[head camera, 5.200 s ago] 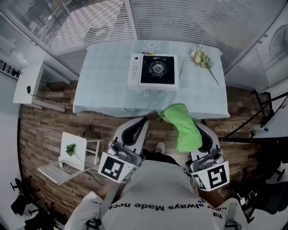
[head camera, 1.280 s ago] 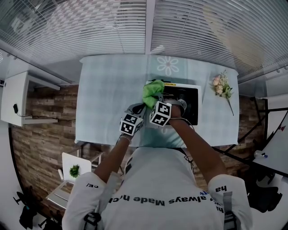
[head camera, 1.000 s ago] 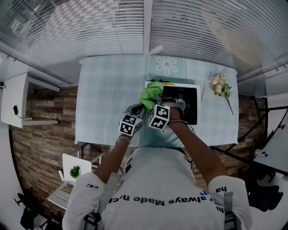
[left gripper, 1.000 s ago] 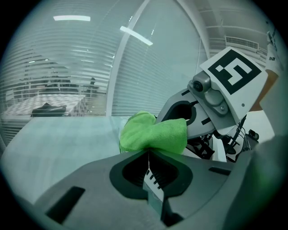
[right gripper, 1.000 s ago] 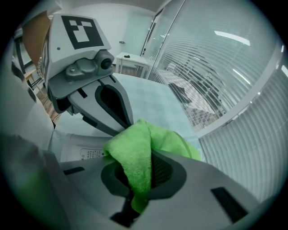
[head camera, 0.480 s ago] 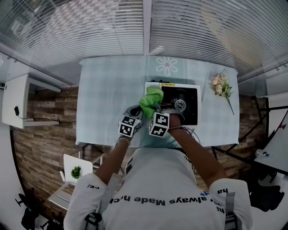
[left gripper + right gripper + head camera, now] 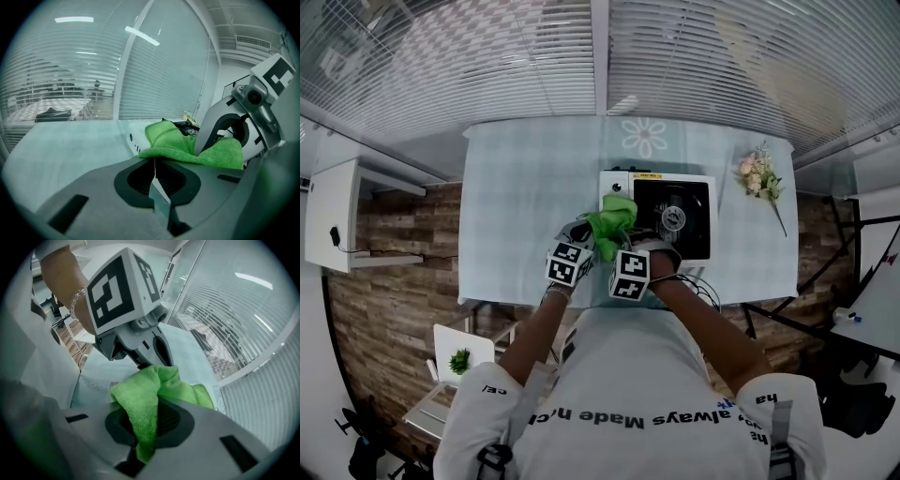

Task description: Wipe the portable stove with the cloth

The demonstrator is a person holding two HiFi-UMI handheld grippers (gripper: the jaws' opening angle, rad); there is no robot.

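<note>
The portable stove (image 7: 664,214), white with a black top and round burner, stands on the table (image 7: 525,187) in the head view. A green cloth (image 7: 612,217) lies bunched on its left control strip. My right gripper (image 7: 624,242) is shut on the cloth (image 7: 149,399), which runs down between its jaws (image 7: 149,420). My left gripper (image 7: 589,234) sits just left of it, shut, with the cloth's edge (image 7: 187,149) lying against its tips (image 7: 154,161). The stove's white side (image 7: 136,137) shows beyond.
A small flower bouquet (image 7: 757,178) lies right of the stove. A daisy-print mat (image 7: 644,138) sits behind it. Blinds line the far wall. A white cabinet (image 7: 333,211) stands left of the table, and a stool with a small plant (image 7: 459,359) is near me.
The right gripper has drawn the cloth towards me along the stove's left side, from the far corner to the middle. The left gripper has barely shifted.
</note>
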